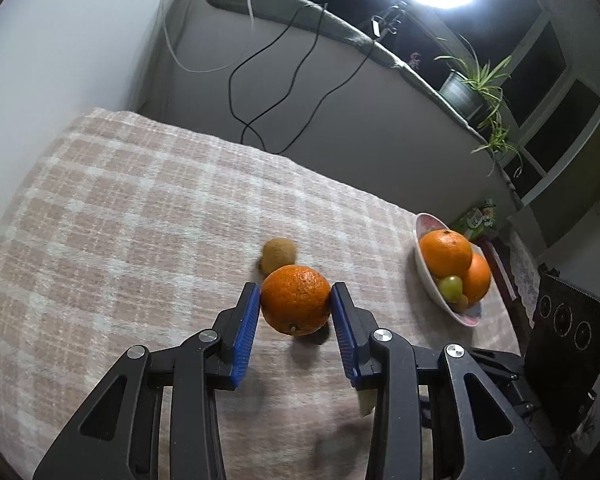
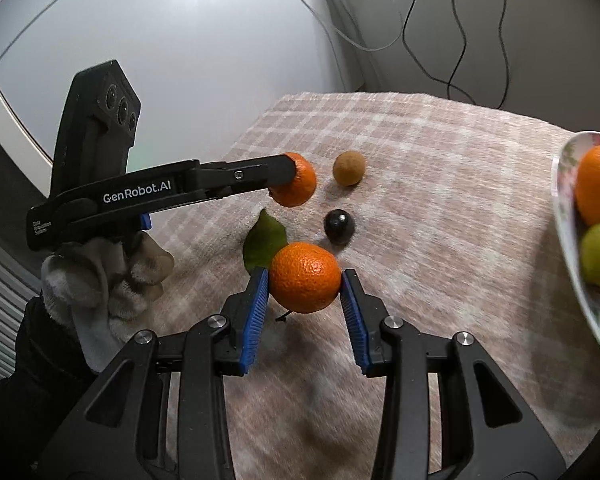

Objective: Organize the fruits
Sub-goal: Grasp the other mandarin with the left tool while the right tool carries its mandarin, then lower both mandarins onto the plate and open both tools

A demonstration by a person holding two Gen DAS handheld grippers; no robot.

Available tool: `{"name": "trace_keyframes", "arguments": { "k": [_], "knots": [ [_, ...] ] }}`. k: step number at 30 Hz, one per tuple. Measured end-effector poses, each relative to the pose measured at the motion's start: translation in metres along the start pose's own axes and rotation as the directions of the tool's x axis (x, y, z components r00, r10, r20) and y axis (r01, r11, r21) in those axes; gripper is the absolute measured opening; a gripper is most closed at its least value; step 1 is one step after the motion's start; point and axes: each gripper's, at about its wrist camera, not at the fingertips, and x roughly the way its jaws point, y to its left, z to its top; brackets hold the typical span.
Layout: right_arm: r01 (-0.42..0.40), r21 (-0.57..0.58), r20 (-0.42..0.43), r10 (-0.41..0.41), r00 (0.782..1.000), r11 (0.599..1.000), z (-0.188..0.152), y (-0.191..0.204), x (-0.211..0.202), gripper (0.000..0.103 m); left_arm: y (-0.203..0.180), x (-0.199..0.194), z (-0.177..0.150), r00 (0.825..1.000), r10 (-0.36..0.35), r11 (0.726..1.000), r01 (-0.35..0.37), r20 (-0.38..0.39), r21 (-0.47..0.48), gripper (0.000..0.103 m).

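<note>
A: Left wrist view?
B: The left gripper (image 1: 295, 306) jaws clamp an orange (image 1: 295, 299) above the checked cloth (image 1: 140, 208) on the desk; a bowl (image 1: 428, 276) sits far right, a plant (image 1: 476, 84) on the sill.

A: Right wrist view?
B: The right gripper (image 2: 305, 285) jaws hold a leafy mandarin (image 2: 305, 277); a kiwi (image 2: 349, 168) and dark fruit (image 2: 339, 226) lie beyond.

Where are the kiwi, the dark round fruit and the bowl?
kiwi (image 2: 349, 168): right wrist view, centre of its brown skin.
dark round fruit (image 2: 339, 226): right wrist view, its middle.
bowl (image 1: 424, 268): left wrist view, near white wall.
</note>
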Motion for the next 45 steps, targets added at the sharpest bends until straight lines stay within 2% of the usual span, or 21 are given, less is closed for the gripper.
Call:
{"name": "trace_keyframes", "arguments": {
  "k": [10, 16, 24, 29, 37, 45],
  "knots": [
    [0.053, 0.057, 0.091, -0.058, 0.994, 0.997, -0.007, -0.041, -0.066, 0.039, -0.047, 0.006, -0.01, 0.999, -0.045, 0.997, 0.045, -0.004, 0.068, 0.035],
    [0.106, 0.099, 0.141, -0.12, 0.983, 0.989, -0.006, -0.072, -0.106, 0.039, -0.084, 0.018, -0.015, 0.997, -0.075, 0.99, 0.076, -0.013, 0.118, 0.035],
    [0.158, 0.145, 0.185, -0.184, 0.965, 0.977, -0.001, -0.105, -0.137, 0.039, -0.127, 0.043, -0.023, 0.993, -0.111, 0.981, 0.116, -0.042, 0.155, 0.035],
    [0.189, 0.171, 0.214, -0.224, 0.951, 0.967, 0.009, -0.124, -0.149, 0.039, -0.159, 0.055, -0.029, 0.995, -0.086, 0.968, 0.096, -0.051, 0.231, 0.035],
    [0.243, 0.213, 0.224, -0.289, 0.931, 0.946, 0.02, -0.159, -0.157, 0.039, -0.205, 0.074, -0.037, 0.998, -0.041, 0.927, 0.057, -0.051, 0.37, 0.035],
    [0.247, 0.245, 0.203, -0.298, 0.933, 0.938, 0.032, -0.187, -0.151, 0.039, -0.226, 0.087, -0.037, 0.999, -0.015, 0.905, 0.026, -0.028, 0.424, 0.035]
  ]
}}
